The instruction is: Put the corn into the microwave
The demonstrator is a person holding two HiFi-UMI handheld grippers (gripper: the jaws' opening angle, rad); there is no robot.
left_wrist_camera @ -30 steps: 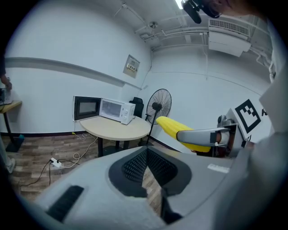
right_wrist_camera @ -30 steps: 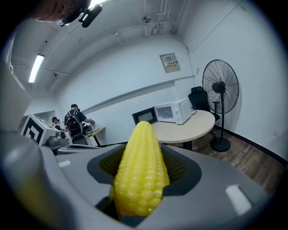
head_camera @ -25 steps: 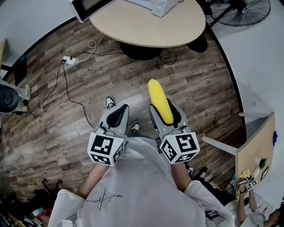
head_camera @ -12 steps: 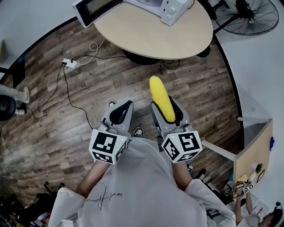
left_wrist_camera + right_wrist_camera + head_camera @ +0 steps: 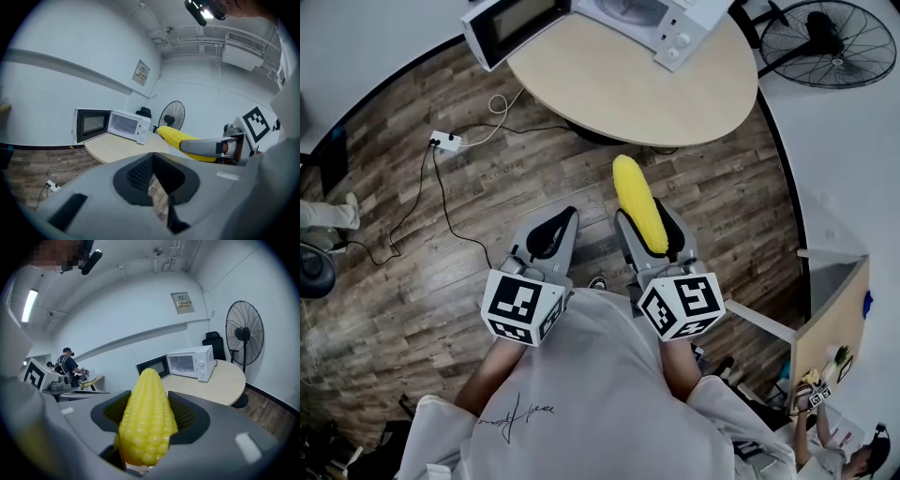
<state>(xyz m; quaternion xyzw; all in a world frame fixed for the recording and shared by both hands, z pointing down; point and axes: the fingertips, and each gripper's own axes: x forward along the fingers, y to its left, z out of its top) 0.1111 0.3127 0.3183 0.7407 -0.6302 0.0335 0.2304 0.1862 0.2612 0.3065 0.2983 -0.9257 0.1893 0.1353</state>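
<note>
Carry step, it seems: the right gripper grips the yellow corn cob above the floor, well short of the open-doored white microwave on the round beige table. The left gripper sits narrow, empty. Next: reach the cavity, tip first.

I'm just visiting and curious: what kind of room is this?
Probably an office or lab workroom: a white microwave on a round beige table, a black pedestal fan, wood-plank flooring.
</note>
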